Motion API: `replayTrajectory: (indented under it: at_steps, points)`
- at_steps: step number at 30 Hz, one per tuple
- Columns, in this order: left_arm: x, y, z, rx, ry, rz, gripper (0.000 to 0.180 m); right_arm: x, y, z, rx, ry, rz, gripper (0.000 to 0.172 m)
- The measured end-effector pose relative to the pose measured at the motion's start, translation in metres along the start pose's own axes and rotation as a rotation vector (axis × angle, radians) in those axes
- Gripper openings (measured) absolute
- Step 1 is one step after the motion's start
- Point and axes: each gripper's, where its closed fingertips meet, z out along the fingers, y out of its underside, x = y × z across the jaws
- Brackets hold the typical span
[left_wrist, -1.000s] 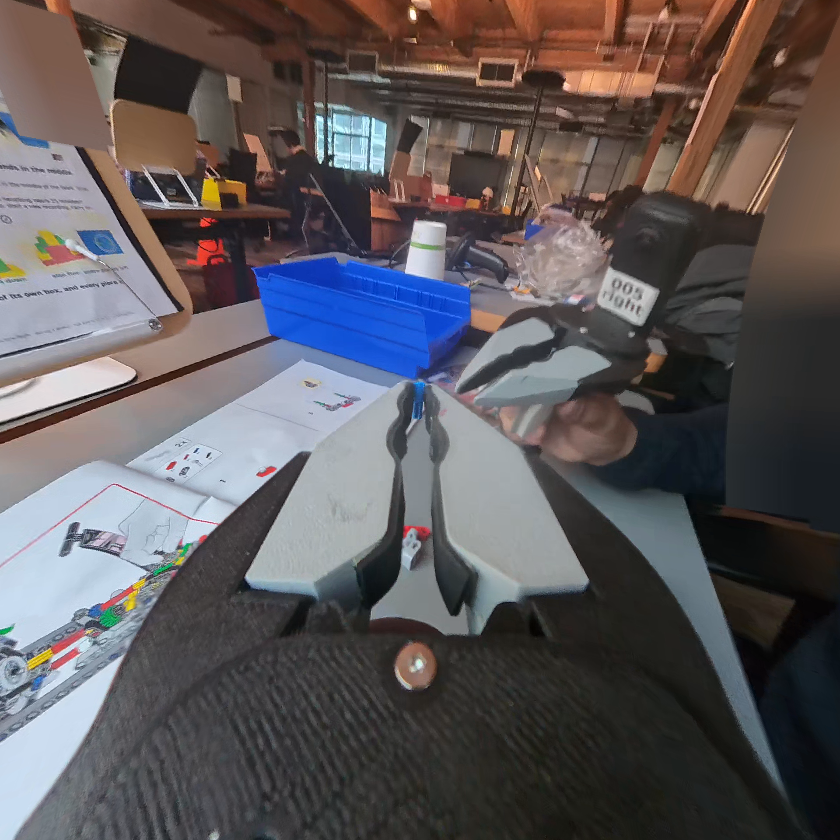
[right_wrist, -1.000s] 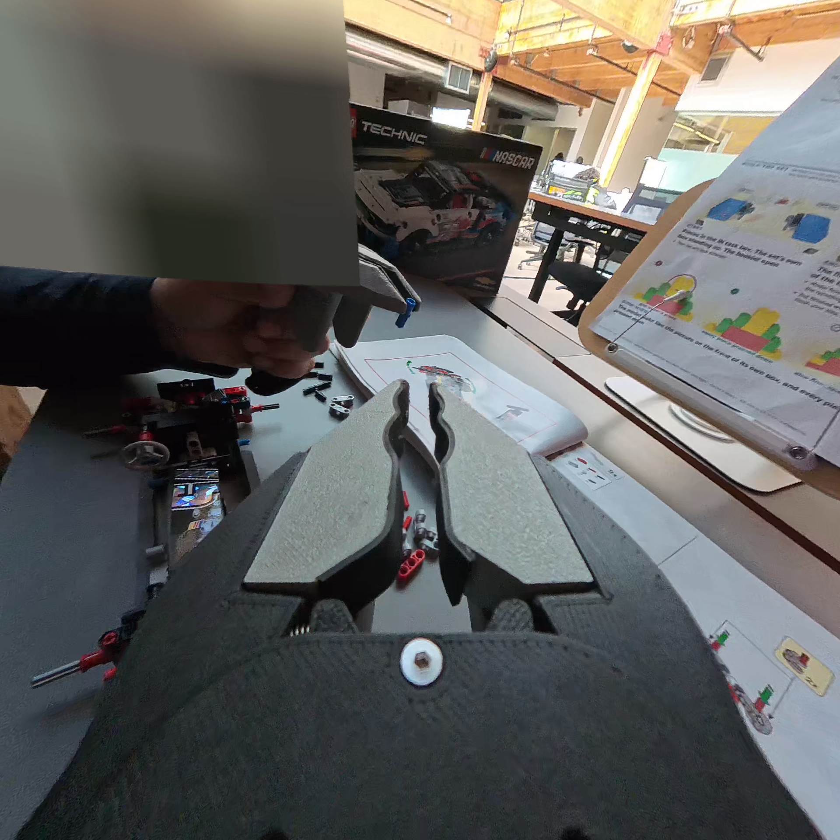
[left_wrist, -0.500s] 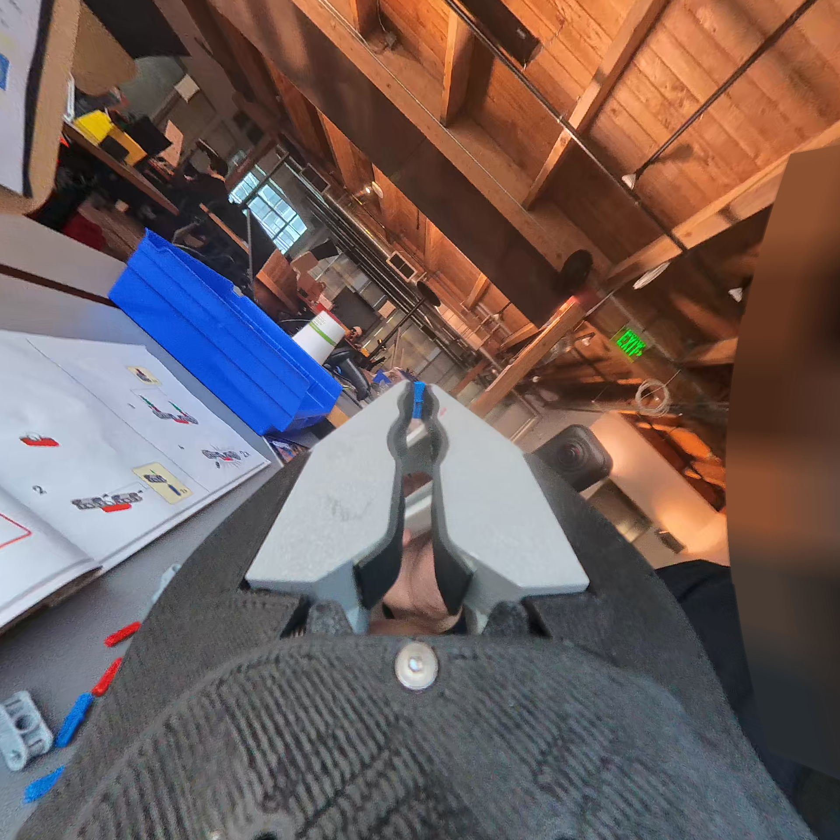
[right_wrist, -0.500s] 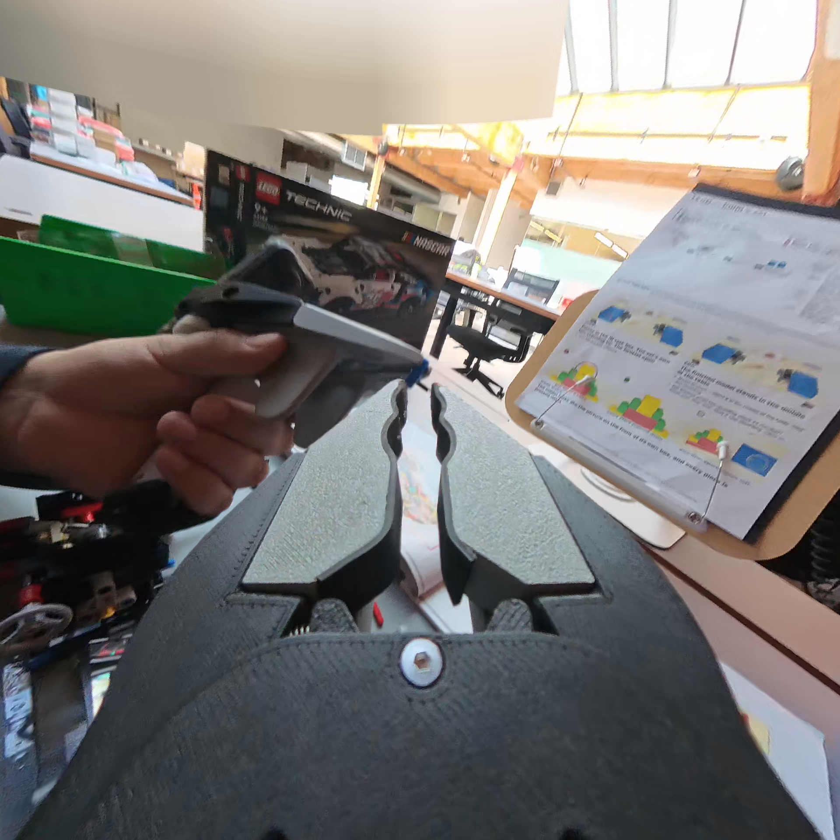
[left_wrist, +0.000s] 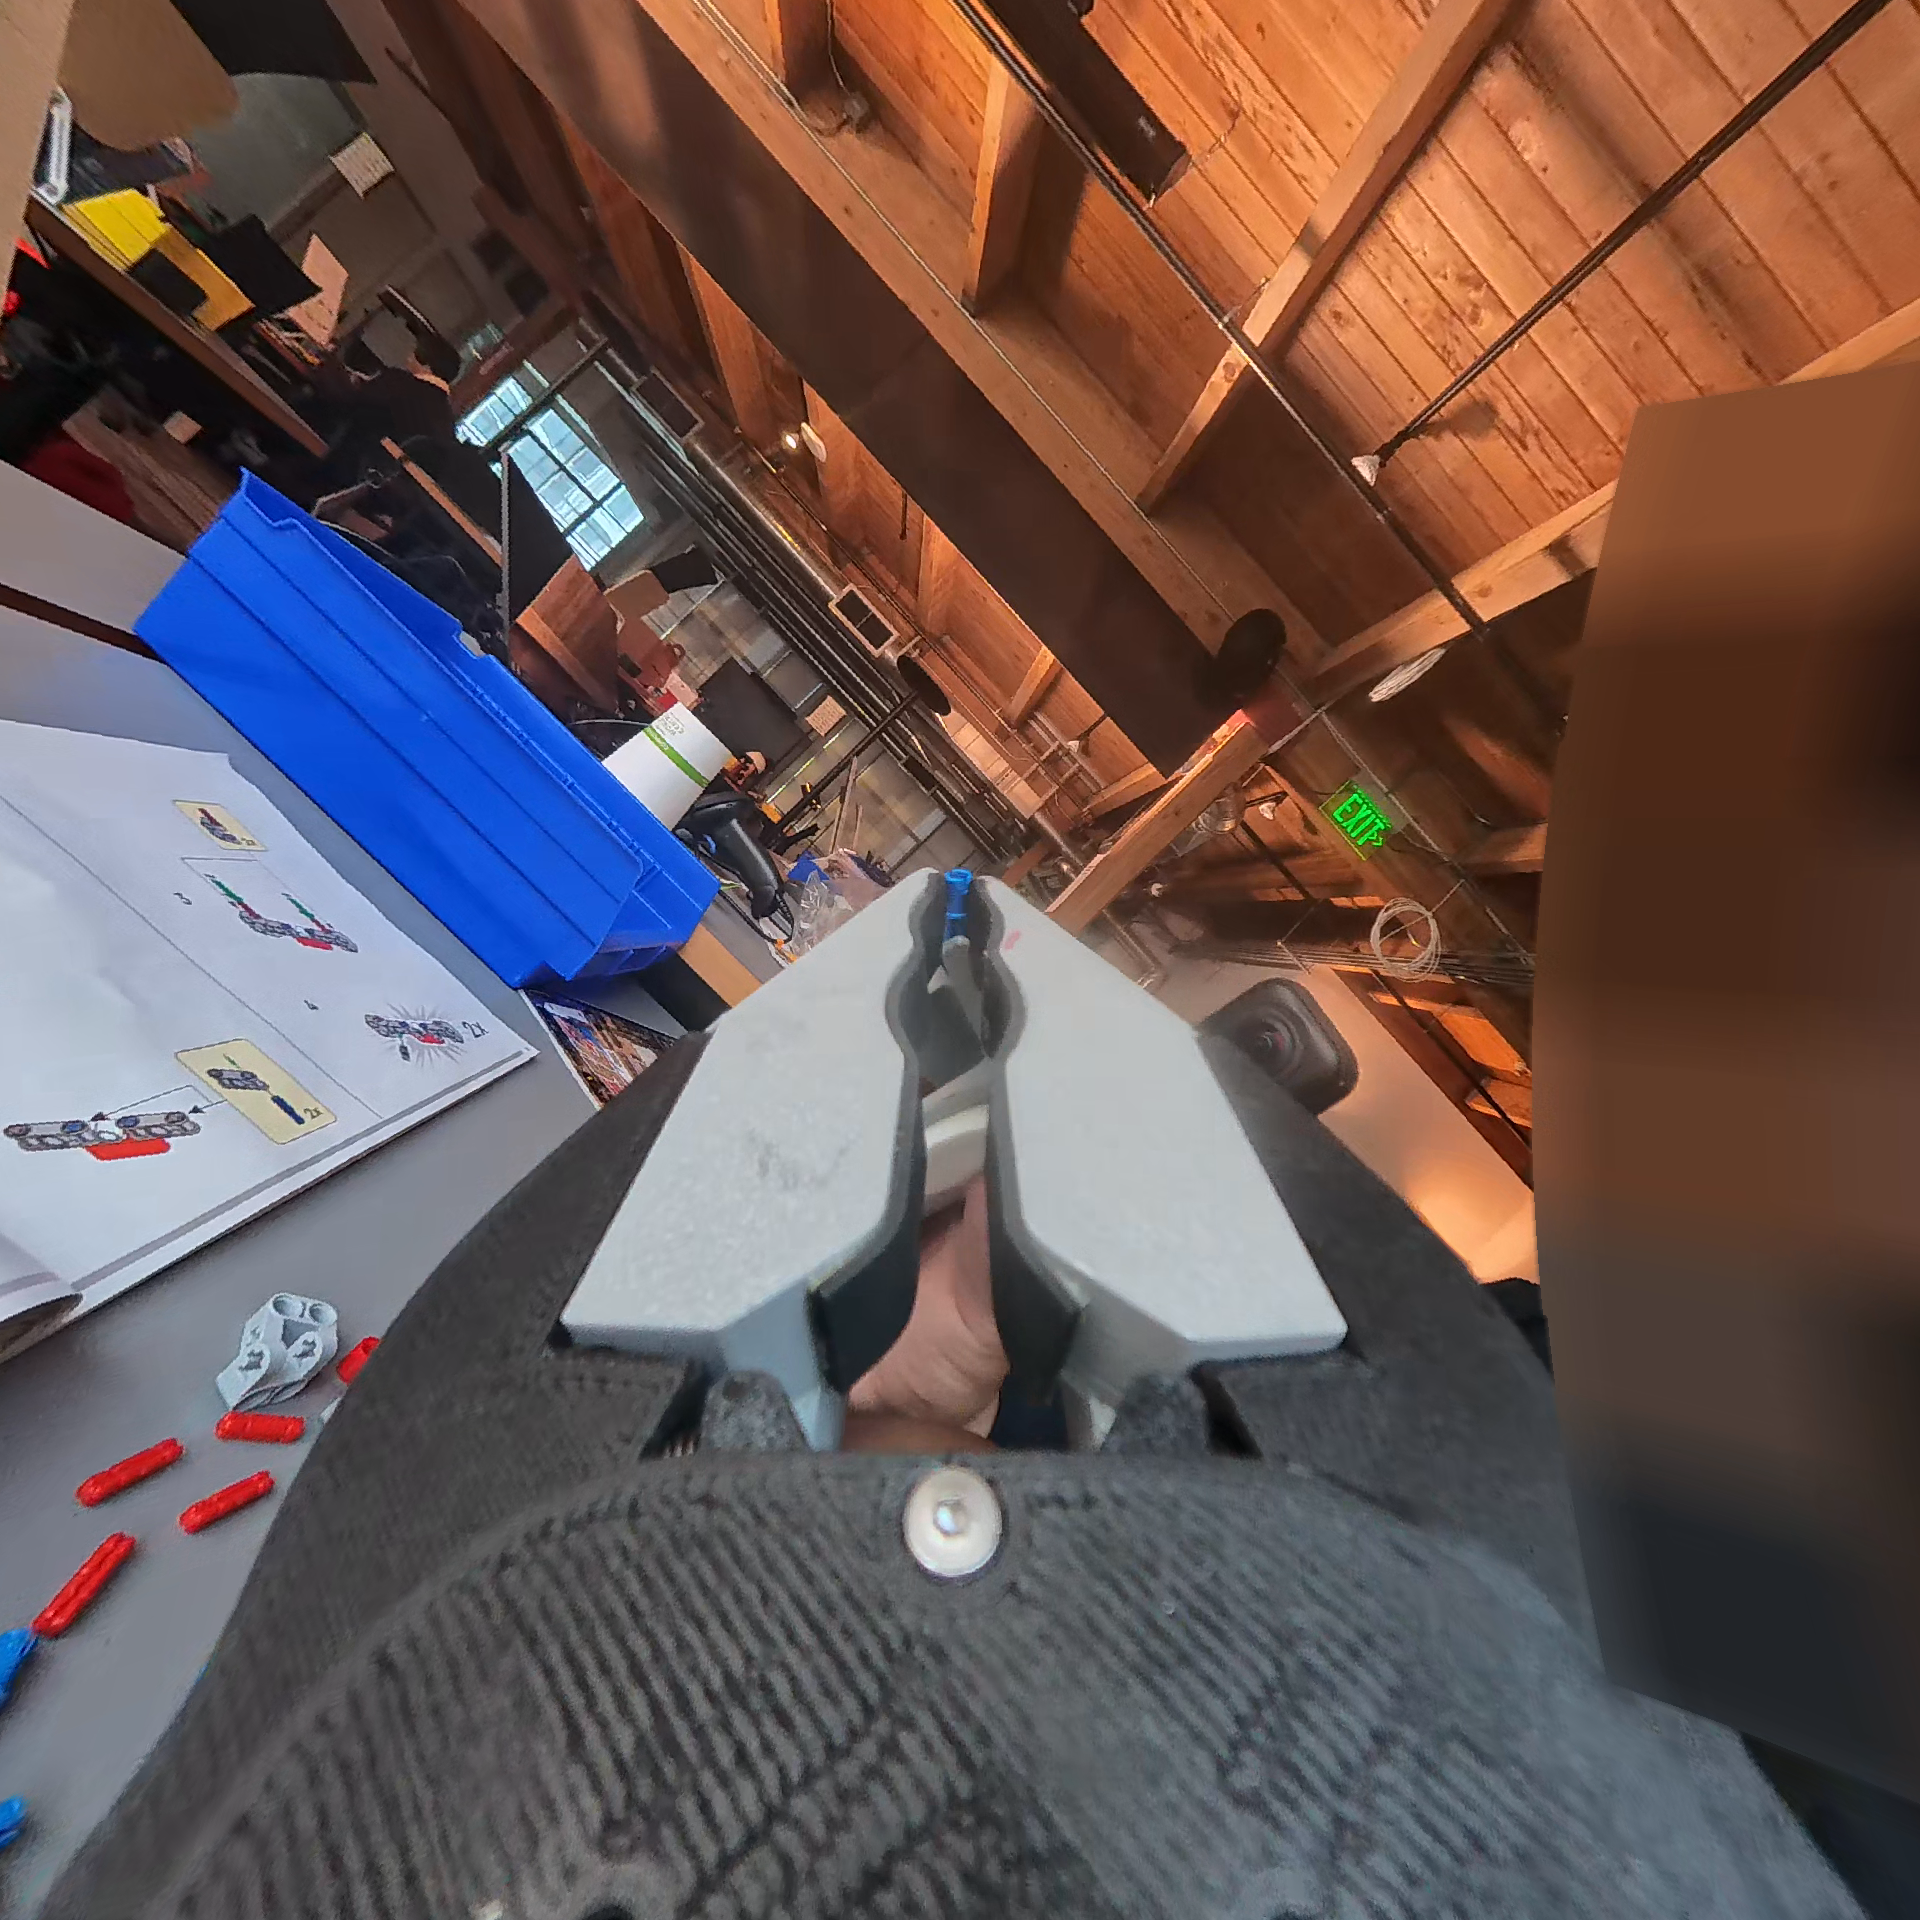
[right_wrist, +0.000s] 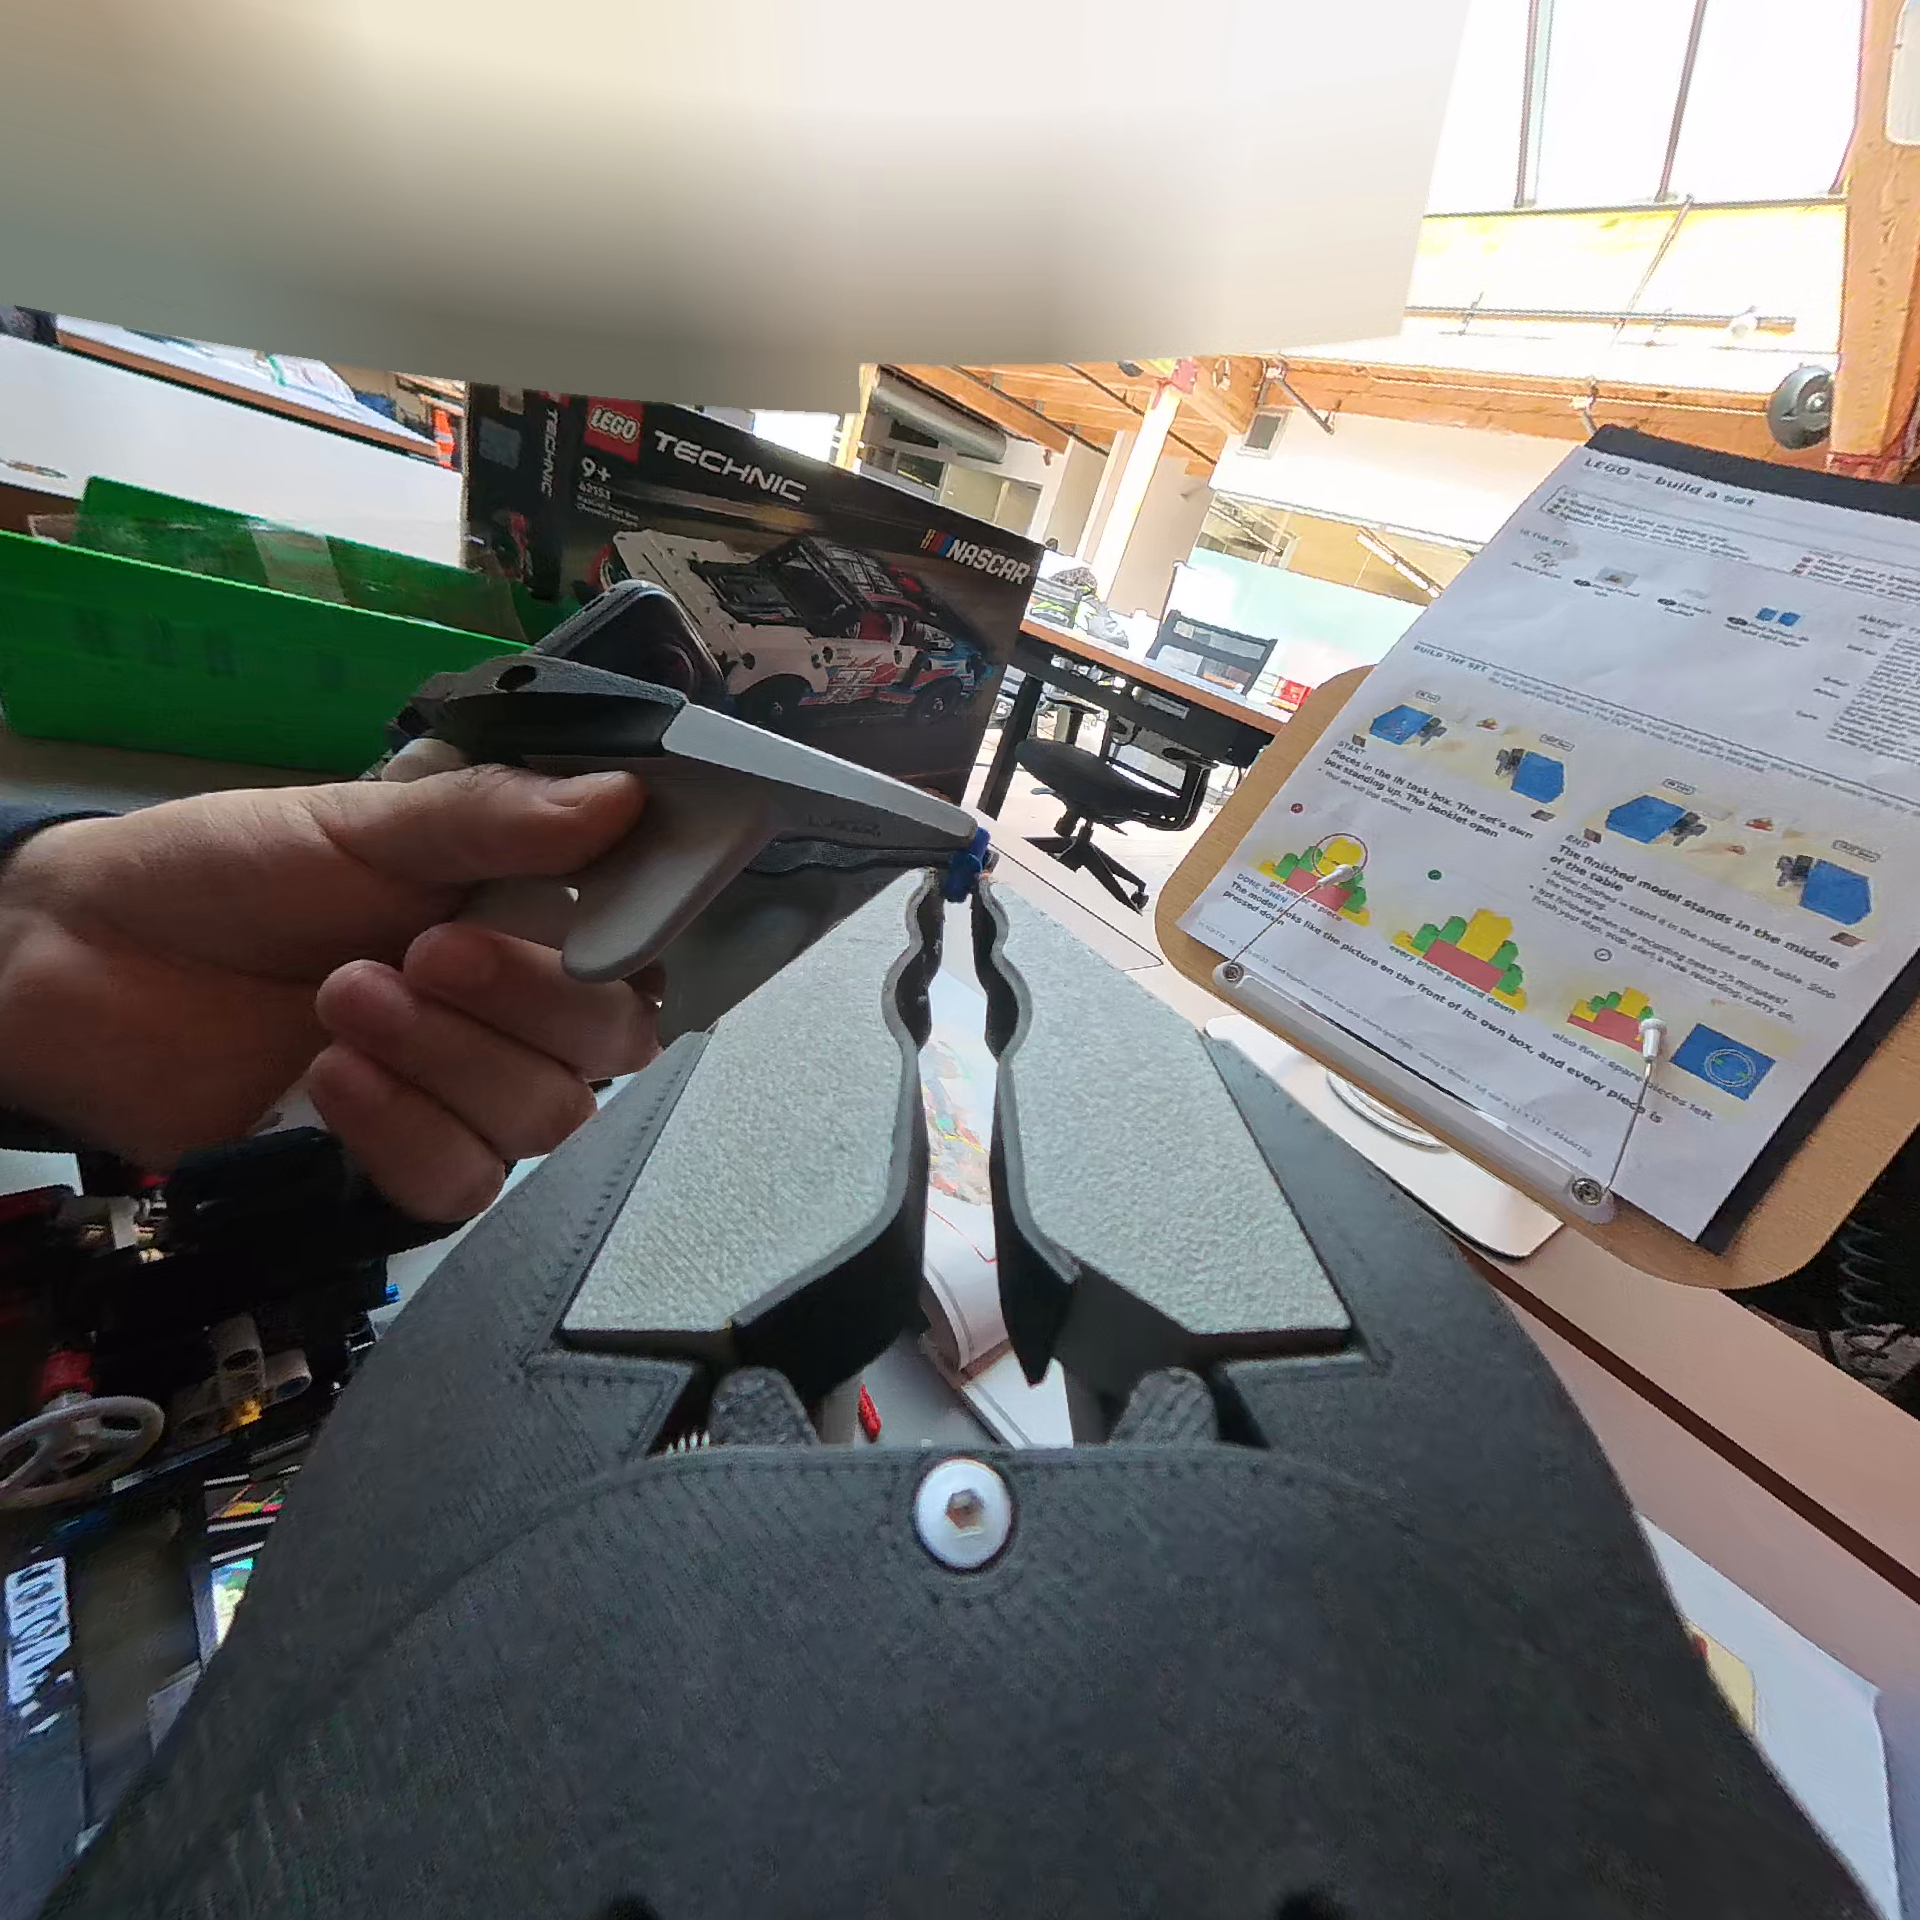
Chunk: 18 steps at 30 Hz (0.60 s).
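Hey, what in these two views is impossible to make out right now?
- Right wrist view: whether the right gripper presses on the blue pin held by the left gripper; too small, and the tips overlap.
- Right wrist view: the dark model; cut off by the left edge and partly hidden behind the hand.
- Left wrist view: the blue pieces; cut off by the left edge.

Left tool (left_wrist: 957, 914) clamped; right tool (right_wrist: 958, 896) tips meeting it
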Motion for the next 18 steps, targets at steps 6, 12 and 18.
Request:
replayTrajectory:
  at_steps: [6,12,18]
  points:
    - [-0.003,0.001,-0.001,-0.012,-0.009,-0.001,0.001,0.004,0.002,-0.002,0.0,0.006,0.019,0.001]
    - [-0.006,0.005,-0.001,-0.034,-0.01,-0.026,0.001,0.005,-0.006,-0.005,0.051,-0.001,0.025,0.0]
    - [-0.005,0.005,-0.002,-0.032,0.008,-0.056,0.001,0.007,-0.01,-0.01,0.083,-0.025,0.037,0.001]
